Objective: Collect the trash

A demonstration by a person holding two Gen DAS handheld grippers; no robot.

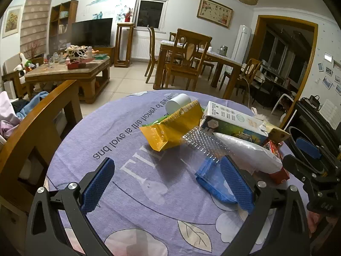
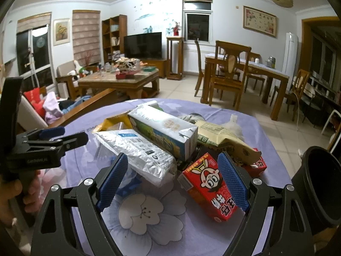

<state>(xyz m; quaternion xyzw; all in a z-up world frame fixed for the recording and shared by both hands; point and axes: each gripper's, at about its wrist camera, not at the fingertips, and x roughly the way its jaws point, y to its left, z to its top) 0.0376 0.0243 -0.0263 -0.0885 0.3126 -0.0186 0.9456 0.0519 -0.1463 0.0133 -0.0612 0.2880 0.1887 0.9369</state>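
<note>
A pile of trash lies on a round table with a purple flowered cloth (image 1: 127,140). In the left wrist view I see a yellow snack bag (image 1: 170,128), a white paper roll (image 1: 178,104), a milk carton (image 1: 232,120), a silver foil pouch (image 1: 249,151) and a clear blue-edged wrapper (image 1: 210,166). My left gripper (image 1: 168,183) is open, its right finger beside the blue wrapper. In the right wrist view my right gripper (image 2: 174,179) is open above a red drink carton (image 2: 210,183), the foil pouch (image 2: 138,149) and the milk carton (image 2: 164,132). A tan paper bag (image 2: 226,138) lies behind.
A black bin (image 2: 319,187) stands at the table's right edge. A wooden chair back (image 1: 36,115) is at the left. Behind are a coffee table (image 1: 70,70), a dining table with chairs (image 1: 191,59) and tiled floor.
</note>
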